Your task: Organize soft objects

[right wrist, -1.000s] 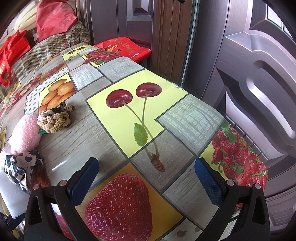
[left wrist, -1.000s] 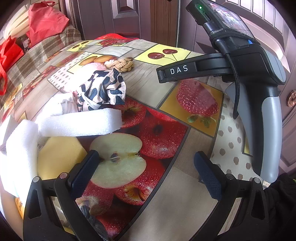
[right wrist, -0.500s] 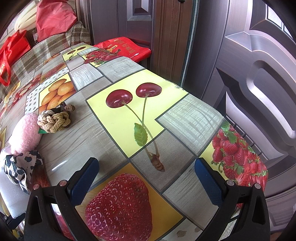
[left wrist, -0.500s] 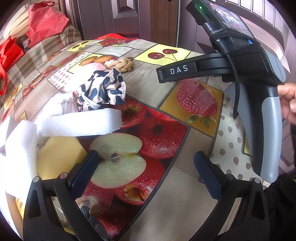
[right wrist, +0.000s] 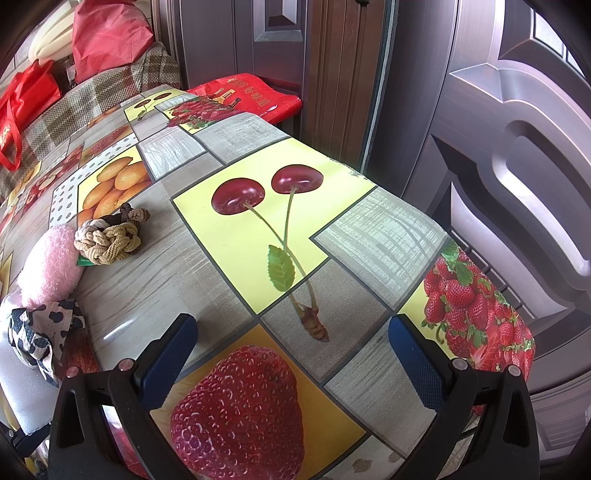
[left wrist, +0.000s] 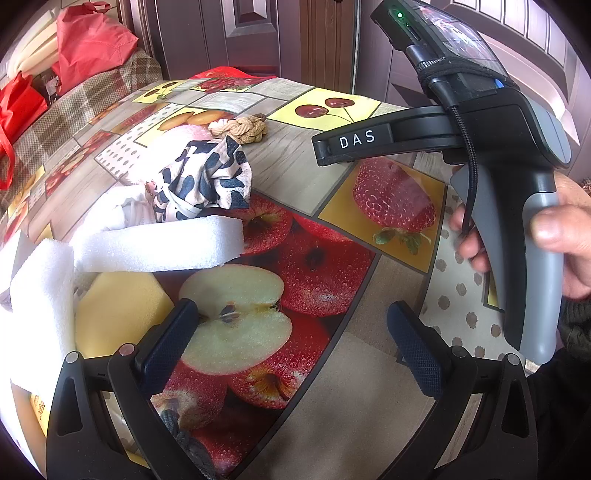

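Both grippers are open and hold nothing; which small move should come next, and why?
Probably move the left gripper forward and left to the white foam strip, the nearest soft item. It is open and empty, and the right gripper faces bare tablecloth.

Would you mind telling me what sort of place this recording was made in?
Most likely a home, near its entrance: a table under a fruit-print tablecloth, a dark panelled door right beside it, and a checked sofa piled with red bags.
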